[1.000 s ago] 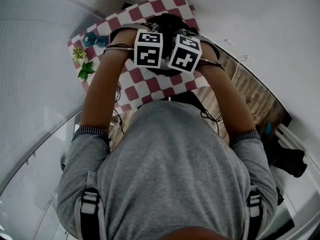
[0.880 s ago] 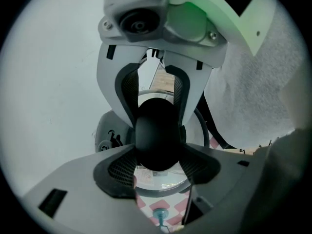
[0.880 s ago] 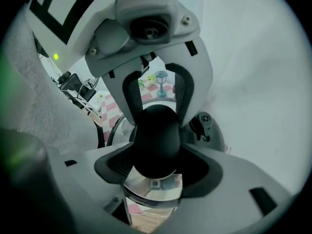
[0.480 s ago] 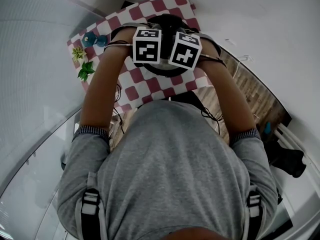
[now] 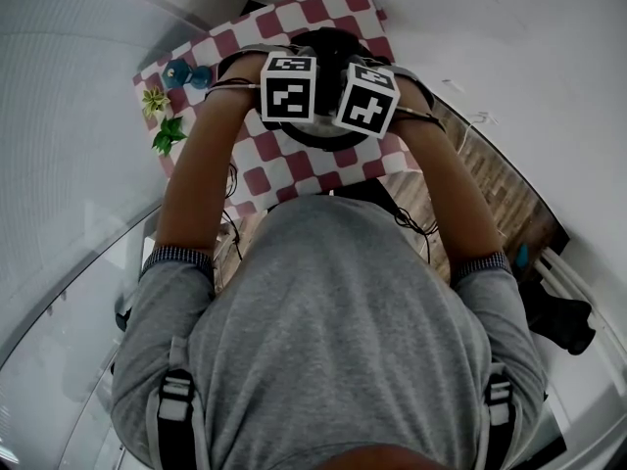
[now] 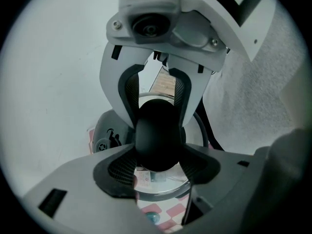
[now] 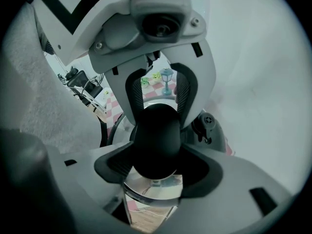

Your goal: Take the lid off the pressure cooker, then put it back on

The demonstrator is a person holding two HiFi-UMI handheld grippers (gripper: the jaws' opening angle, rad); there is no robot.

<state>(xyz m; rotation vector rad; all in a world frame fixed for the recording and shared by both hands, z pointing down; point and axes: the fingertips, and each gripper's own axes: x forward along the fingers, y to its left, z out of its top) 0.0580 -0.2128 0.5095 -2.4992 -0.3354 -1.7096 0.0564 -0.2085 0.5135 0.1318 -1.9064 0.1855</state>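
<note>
Left tongs (image 6: 158, 165) and right tongs (image 7: 157, 168) clamp the black knob (image 6: 159, 133) of the lid (image 6: 161, 183) from opposite sides.

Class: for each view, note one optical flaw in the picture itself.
Head view: the wide lens bends straight lines around the checked cloth. Left gripper view: black corners, reflections on the shiny lid. Right gripper view: black corners, knob a featureless dark blob.

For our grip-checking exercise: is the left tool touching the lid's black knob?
Touching. In the left gripper view, the left tool has both pads pressed against the sides of the black knob.
</note>
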